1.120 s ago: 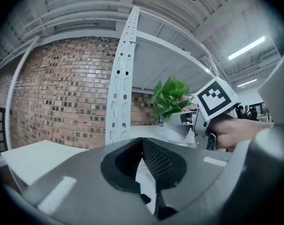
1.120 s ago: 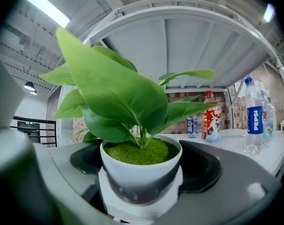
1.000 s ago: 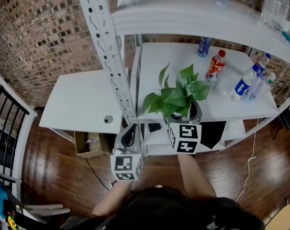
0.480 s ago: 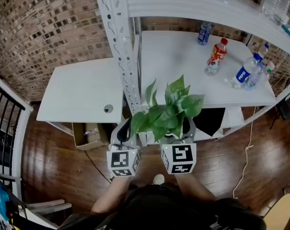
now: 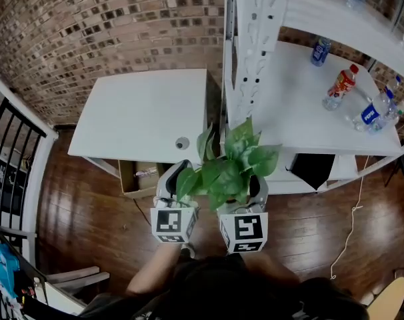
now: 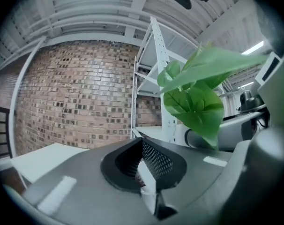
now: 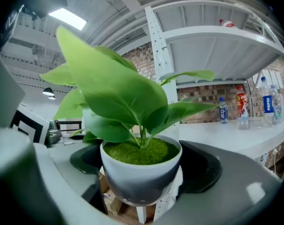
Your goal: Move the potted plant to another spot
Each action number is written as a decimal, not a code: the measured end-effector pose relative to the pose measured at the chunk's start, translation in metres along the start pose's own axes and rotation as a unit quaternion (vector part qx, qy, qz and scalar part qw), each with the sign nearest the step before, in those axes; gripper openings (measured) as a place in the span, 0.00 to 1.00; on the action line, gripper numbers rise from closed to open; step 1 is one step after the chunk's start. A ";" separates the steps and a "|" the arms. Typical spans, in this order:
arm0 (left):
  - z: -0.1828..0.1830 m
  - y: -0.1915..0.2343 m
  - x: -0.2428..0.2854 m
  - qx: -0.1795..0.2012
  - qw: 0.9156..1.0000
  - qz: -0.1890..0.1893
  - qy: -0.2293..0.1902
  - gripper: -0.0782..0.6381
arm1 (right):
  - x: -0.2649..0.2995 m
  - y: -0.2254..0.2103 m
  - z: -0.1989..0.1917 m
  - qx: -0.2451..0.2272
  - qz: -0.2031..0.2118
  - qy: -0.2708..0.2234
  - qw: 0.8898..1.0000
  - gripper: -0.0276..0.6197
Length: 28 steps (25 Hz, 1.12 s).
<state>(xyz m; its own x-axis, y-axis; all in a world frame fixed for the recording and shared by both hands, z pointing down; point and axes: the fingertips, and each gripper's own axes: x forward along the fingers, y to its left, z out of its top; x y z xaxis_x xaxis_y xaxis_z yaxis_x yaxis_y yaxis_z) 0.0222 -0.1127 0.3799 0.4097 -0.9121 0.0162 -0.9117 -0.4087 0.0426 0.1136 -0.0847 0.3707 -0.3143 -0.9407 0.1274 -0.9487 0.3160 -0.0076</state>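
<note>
- Overall, a white shelf rack (image 5: 259,25) stands against the brick wall (image 5: 89,32).
- White bench (image 5: 142,112): just left of the rack, with a round cable hole near its front corner.
- Potted plant (image 5: 229,172): white pot, upright, held over the wood floor (image 5: 89,212), in front of where bench and rack meet.
- Right tool (image 7: 144,165): jaws wide, clamped on the pot's sides.
- Left tool (image 6: 149,170): jaws closed together, nothing between them, just beside the leaves.
- Bottles (image 5: 341,89): on the rack's lower shelf, well apart from the plant.

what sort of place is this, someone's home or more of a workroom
Probably a workroom or storage corner rather than a home: a white metal shelving rack holding drink bottles, a plain white desk, and a brick wall.
</note>
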 end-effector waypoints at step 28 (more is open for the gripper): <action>-0.065 0.261 0.013 -0.001 1.000 0.012 0.011 0.13 | 0.247 0.137 -0.074 -0.014 -0.047 -0.009 0.999 0.79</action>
<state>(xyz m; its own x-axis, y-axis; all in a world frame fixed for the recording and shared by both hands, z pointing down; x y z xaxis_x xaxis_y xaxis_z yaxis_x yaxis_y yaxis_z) -0.2085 -0.2295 0.4557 0.3883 -0.9207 0.0395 -0.9212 -0.3865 0.0449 -0.0913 -0.2642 0.4745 -0.2255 -0.9683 0.1078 -0.9727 0.2300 0.0314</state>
